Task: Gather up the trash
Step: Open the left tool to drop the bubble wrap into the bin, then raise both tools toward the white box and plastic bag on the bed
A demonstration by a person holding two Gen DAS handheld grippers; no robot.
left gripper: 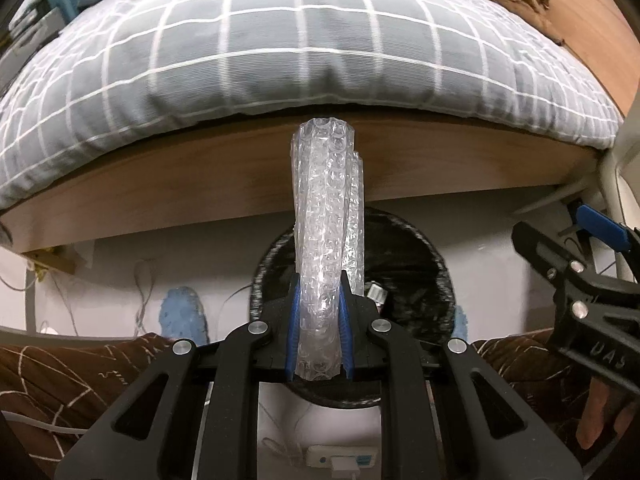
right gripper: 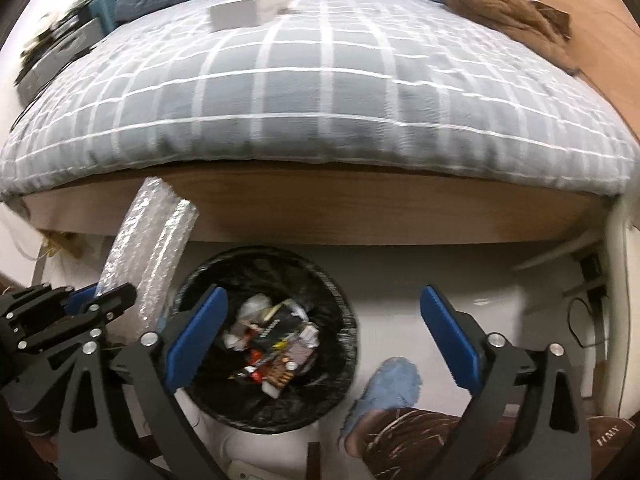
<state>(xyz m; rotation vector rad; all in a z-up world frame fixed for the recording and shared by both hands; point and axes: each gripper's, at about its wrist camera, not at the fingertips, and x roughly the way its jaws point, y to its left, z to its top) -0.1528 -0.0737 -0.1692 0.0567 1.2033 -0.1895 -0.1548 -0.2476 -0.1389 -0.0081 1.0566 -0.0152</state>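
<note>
Bubble wrap: a rolled strip of clear bubble wrap [left gripper: 326, 240], standing upright out of the left gripper, its top end level with the wooden bed rail. In the right wrist view the same roll [right gripper: 148, 248] leans toward 1 o'clock, at 10 o'clock from the bin.
Left gripper: the left gripper [left gripper: 319, 334] is clamped on the lower part of the roll, one blue pad pressed against each side.
Trash bin: a round bin with a black liner [right gripper: 348, 344], on the pale floor just in front of the bed. From the left wrist view its rim [left gripper: 444, 276] shows behind and below the held roll. Inside lie crumpled white paper, a dark packet and small wrappers.
Right gripper: the right gripper [right gripper: 324, 336] has its blue pads spread wide apart with nothing between them; it hangs over the bin's right half.
Bed: a grey quilt with white check lines [right gripper: 320, 92] fills the 12 o'clock half of both views.
On the bed: a white box [right gripper: 236, 14] at 11 o'clock, a brown garment [right gripper: 500, 4] at 1 o'clock.
Floor: a blue slipper [right gripper: 388, 388] at 4 o'clock from the bin.
</note>
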